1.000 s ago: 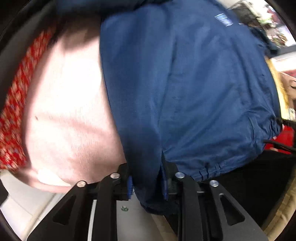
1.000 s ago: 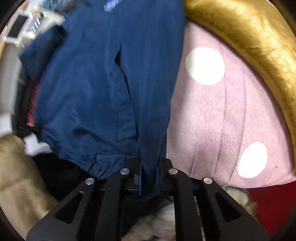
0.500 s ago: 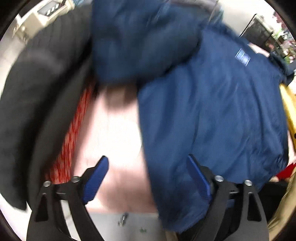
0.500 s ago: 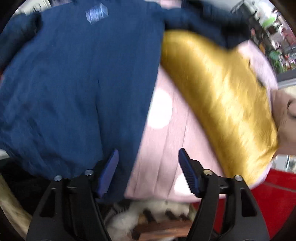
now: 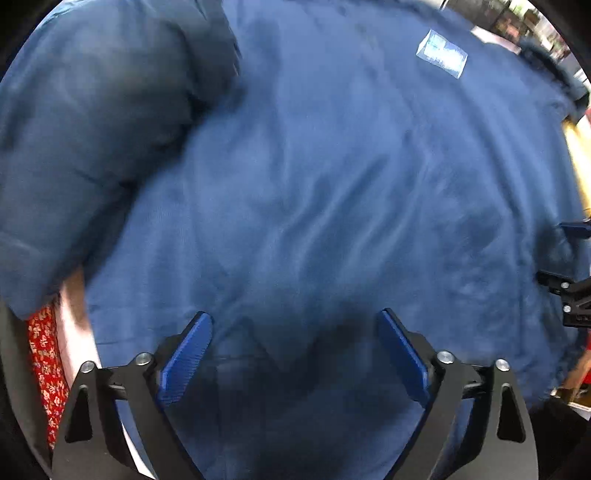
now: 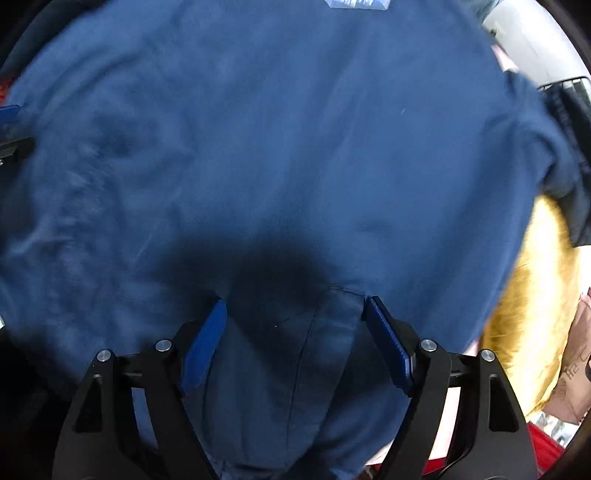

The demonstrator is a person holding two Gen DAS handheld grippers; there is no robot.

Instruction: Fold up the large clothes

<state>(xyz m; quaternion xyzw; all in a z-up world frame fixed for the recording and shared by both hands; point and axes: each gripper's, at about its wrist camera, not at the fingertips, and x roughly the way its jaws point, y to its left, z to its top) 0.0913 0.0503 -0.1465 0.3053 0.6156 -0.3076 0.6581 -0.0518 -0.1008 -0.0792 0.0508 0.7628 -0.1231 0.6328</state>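
A large navy blue garment [image 5: 332, 184] lies spread out and fills both wrist views [image 6: 277, 147]. A pale blue label [image 5: 441, 59] sits near its far edge, also seen at the top of the right wrist view as a label [image 6: 356, 3]. One sleeve [image 5: 92, 122] lies bunched at the left. My left gripper [image 5: 293, 354] hovers over the cloth, jaws still opening, nothing pinched between the blue pads [image 5: 184, 362]. My right gripper [image 6: 295, 343] is over a seamed hem, jaws opening too, holding nothing. The right gripper's black frame [image 5: 569, 295] shows at the left wrist view's right edge.
A red floral fabric [image 5: 44, 365] and pink cloth [image 5: 75, 332] peek out at the left. A golden cushion [image 6: 528, 302] lies beside the garment on the right, with red cloth [image 6: 539, 450] and a tan bag [image 6: 580, 354] beyond it.
Both grippers let go of the garment's edges and opened wide. Each has swung inward over the middle of the blue cloth, so the garment now fills both views.
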